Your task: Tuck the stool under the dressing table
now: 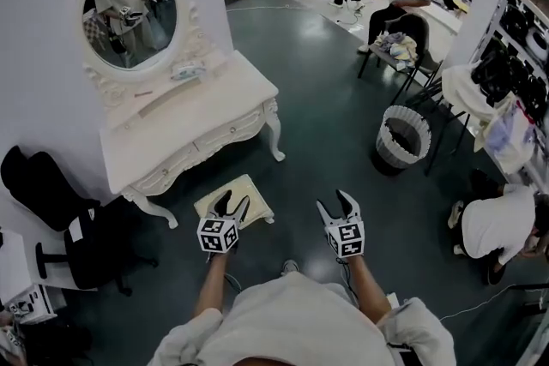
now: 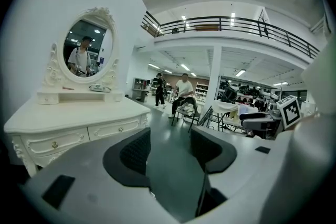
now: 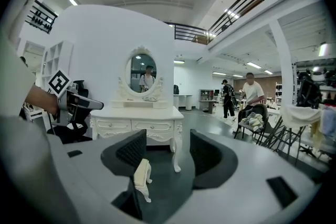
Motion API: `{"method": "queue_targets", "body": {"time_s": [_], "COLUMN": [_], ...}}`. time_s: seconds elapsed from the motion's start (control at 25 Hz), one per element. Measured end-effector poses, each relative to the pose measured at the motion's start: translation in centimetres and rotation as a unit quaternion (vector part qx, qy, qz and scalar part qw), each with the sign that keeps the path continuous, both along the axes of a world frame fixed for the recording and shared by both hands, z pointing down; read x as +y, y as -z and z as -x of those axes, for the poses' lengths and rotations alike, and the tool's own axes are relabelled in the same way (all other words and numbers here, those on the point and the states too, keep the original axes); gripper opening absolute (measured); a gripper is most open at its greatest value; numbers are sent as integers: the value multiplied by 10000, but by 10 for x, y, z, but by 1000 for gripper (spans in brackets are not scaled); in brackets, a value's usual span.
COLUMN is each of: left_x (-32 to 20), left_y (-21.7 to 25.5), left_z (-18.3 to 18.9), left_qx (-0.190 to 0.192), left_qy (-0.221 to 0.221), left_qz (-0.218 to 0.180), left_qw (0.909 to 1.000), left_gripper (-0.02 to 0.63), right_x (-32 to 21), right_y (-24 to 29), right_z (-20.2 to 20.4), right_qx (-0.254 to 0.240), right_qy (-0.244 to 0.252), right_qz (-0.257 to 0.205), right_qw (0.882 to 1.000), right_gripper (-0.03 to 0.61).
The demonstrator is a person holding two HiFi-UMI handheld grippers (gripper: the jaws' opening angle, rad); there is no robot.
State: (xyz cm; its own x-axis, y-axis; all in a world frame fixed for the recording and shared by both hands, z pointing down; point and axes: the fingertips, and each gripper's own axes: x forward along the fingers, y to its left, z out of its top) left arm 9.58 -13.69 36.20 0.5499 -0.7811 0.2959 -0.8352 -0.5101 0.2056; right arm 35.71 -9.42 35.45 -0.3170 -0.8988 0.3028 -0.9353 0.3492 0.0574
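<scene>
A small white stool with a cream cushion stands on the dark floor in front of the white dressing table, outside it. Its corner and carved leg show between the right jaws. My left gripper hangs open just over the stool's near edge, nothing between its fingers. My right gripper is open too, to the right of the stool and apart from it. The table with its oval mirror fills the left of the left gripper view. It stands centred in the right gripper view.
A black office chair stands left of the table. A grey bin and folding chair with a seated person are at the right. Another person crouches at the right edge. Open floor lies between me and the table.
</scene>
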Motion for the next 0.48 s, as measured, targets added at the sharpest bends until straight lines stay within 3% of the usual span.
{"method": "queue_targets", "body": {"time_s": [0.48], "left_x": [-32], "left_y": [-9], "left_z": [2], "left_qx": [-29], "left_qy": [108], "left_qz": [129], "left_qw": [9999], "left_gripper": [233], "right_x": [-43], "right_y": [-7], "right_z": [-5], "right_qx": [-52], "right_qy": [29], "right_qz": [135], "right_qw": [9999], "right_gripper": [244]}}
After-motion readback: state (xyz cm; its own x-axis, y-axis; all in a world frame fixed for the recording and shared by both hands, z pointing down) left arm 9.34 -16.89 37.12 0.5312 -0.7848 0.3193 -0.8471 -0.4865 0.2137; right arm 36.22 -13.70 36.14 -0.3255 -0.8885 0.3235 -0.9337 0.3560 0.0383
